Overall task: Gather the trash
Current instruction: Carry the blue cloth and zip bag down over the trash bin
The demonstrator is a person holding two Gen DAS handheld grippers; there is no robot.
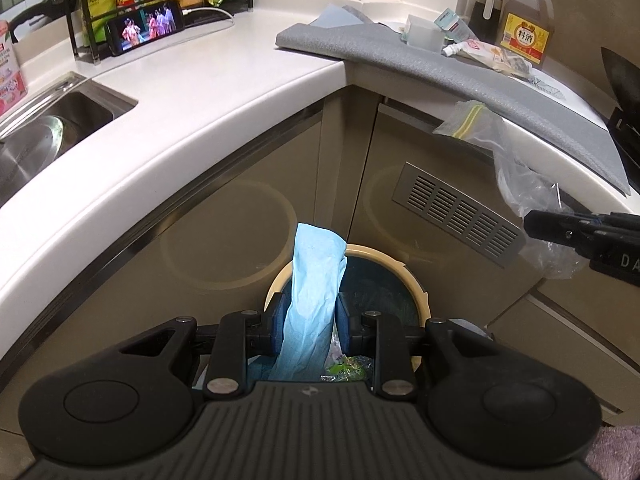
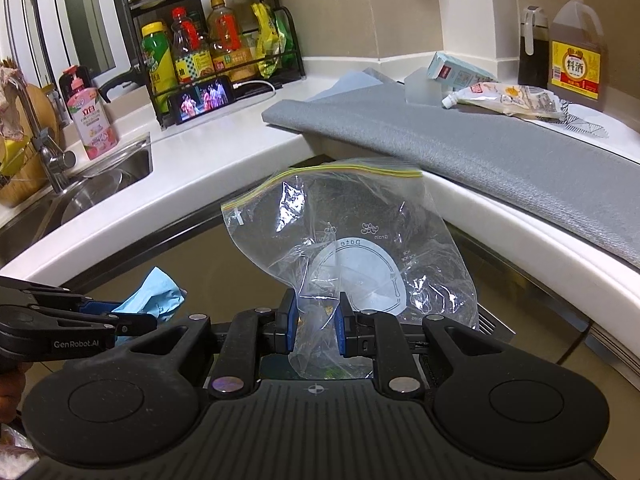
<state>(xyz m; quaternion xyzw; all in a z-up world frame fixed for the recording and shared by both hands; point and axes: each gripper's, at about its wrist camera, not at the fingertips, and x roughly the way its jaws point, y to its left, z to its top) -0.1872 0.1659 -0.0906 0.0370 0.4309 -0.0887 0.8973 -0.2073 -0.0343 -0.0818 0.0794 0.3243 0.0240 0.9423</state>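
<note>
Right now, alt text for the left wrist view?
The left gripper pinches a blue paper towel above an open trash bin on the floor. At right, the right gripper holds a clear zip bag below the white counter.

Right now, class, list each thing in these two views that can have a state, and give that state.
Left gripper: jaws shut on the crumpled blue paper towel.
Right gripper: jaws shut on the clear zip-top plastic bag.
Round beige-rimmed trash bin: open, litter inside.
Black phone: screen lit, cable plugged in.
Dark glass sauce jug: lid on.
</note>
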